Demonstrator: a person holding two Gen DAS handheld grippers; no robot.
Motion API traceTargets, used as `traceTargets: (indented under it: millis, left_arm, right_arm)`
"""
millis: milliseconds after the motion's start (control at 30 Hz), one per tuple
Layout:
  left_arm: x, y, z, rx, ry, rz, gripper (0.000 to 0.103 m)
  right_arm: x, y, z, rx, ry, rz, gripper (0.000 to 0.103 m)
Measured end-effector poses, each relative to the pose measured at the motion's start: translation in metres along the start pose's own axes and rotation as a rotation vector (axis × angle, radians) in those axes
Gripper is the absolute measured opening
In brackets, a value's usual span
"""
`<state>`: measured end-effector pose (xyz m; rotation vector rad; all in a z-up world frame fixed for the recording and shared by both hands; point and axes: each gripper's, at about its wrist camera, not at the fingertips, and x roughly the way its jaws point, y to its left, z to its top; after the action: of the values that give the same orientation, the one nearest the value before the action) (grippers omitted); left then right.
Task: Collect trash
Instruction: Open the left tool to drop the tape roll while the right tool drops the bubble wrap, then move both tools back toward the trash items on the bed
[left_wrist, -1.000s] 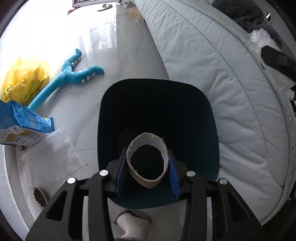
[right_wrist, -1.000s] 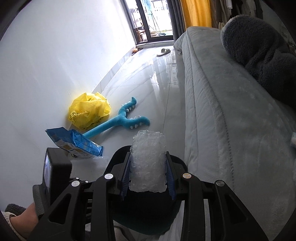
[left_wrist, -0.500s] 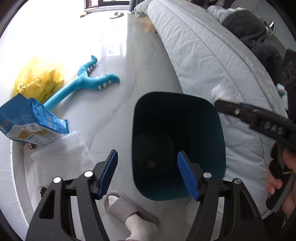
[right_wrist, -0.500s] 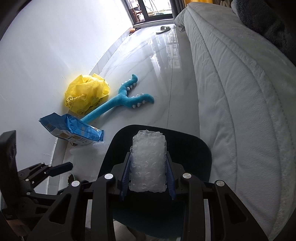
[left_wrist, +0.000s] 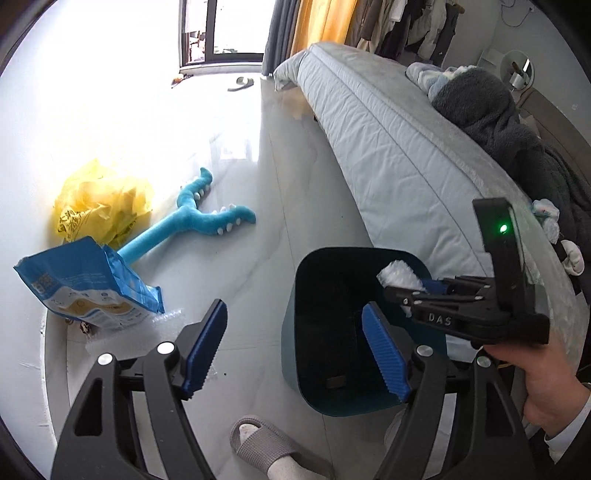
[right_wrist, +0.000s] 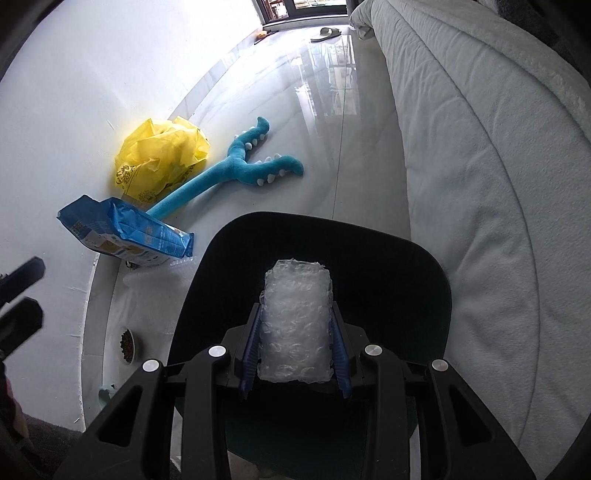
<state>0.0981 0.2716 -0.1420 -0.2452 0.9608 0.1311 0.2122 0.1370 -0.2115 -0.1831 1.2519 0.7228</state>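
Right gripper (right_wrist: 295, 354) pinches bubble wrap wad (right_wrist: 295, 321) over dark teal bin (right_wrist: 424, 266), poised for drop; left gripper (left_wrist: 295, 347) empty, jaws opening, beside bin.

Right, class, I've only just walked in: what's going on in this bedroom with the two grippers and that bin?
A person is clearing up trash with a handheld gripper in each hand. The right gripper is shut on a wad of bubble wrap, held over the dark teal bin beside the bed. The left gripper holds nothing and its jaws are opening. On the floor lie a blue bag, a yellow plastic bag, a flat sheet of bubble wrap and a blue plush toy.
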Motion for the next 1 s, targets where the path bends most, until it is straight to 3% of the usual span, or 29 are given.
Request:
traceTargets:
  millis: [433,500,567,767,1000]
  left_arm:
    - [-0.052,-0.012,0.027,-0.010,-0.180,-0.016,0.079]
    - [-0.059,-0.019,0.031,0.000,-0.201,-0.013,0.079]
    - [-0.065,-0.025,0.033,0.013,-0.223,-0.011,0.080]
    - [-0.083,-0.046,0.044,0.030,-0.281,-0.028,0.083]
    - [-0.092,-0.078,0.050,0.067,-0.325,-0.038,0.085]
  right_arm:
    - [0.019,0.001,-0.013,-0.037,0.082,-0.032,0.040]
    - [0.020,-0.001,-0.015,-0.034,0.096,-0.030,0.056]
    - [0.017,-0.002,-0.017,-0.032,0.102,-0.022,0.064]
    - [-0.006,0.001,-0.019,-0.064,0.069,-0.008,0.068]
    - [-0.062,-0.004,-0.016,-0.083,-0.047,0.042,0.071]
